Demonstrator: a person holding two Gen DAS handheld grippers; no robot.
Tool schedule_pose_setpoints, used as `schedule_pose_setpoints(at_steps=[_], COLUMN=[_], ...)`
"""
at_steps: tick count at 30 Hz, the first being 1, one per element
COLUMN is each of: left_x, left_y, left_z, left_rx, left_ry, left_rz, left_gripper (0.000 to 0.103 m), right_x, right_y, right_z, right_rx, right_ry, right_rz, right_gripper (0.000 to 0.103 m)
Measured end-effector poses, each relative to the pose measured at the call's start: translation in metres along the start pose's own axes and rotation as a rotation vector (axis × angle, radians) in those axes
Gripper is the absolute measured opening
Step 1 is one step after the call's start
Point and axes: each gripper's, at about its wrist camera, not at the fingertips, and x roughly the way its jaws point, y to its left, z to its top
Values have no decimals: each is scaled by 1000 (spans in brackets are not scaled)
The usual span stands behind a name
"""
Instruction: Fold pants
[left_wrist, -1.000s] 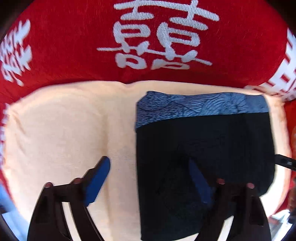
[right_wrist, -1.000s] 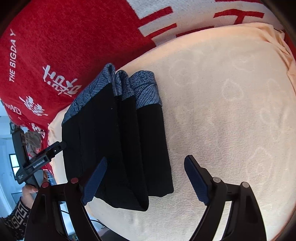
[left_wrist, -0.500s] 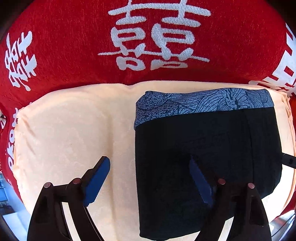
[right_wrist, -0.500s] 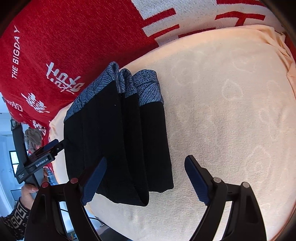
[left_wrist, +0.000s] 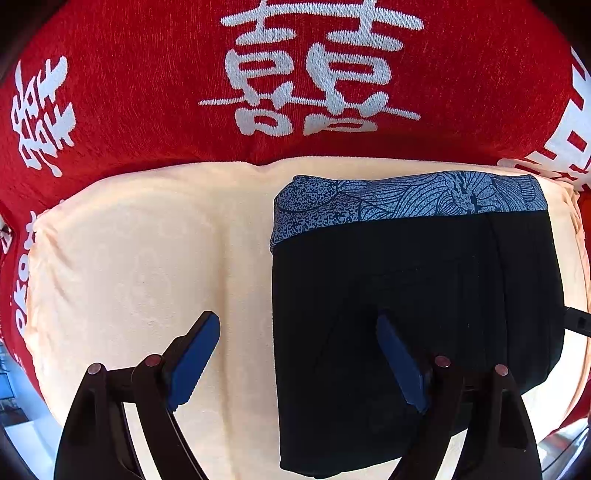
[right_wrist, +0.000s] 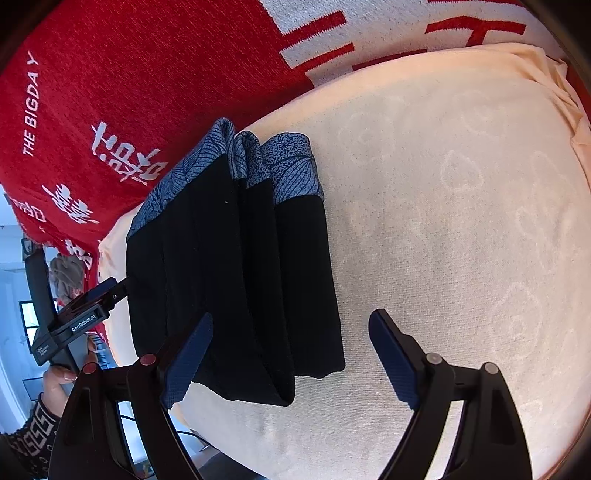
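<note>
Both tools, left tool (left_wrist: 299, 358) and right tool (right_wrist: 291, 356), wide open, empty, above folded pants (left_wrist: 413, 295).

Both tools are spread wide with nothing between their blue pads, the left tool (left_wrist: 297, 354) and the right tool (right_wrist: 291, 347) each pointing forward and slightly downward.

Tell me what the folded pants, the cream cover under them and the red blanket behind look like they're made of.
Pants: a soft matte black knit, probably a stretchy fabric, with a blue-grey printed waistband; the folds look thick and rounded.
Cream cover: looks like terry or towelling, with a nubby surface and faint raised cloud shapes.
Red blanket: apparently a fuzzy chenille-like knit, with the white characters woven in.
</note>
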Motion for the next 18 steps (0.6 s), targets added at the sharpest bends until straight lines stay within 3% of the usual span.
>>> schedule_pose_setpoints(at_steps=[9, 13, 18], left_x=[2, 3, 20], left_y=[4, 17, 37], left_z=[2, 3, 3], left_rx=[3, -12, -21], left_ry=[2, 4, 67], left_rz=[-51, -150, -301], left_gripper=[88, 88, 88], right_x=[6, 8, 17], right_y=[-2, -1, -3], right_z=[2, 4, 9], right_rx=[-9, -41, -72], right_ry=[15, 28, 66], right_rz=[4, 14, 50], right_gripper=[89, 89, 89])
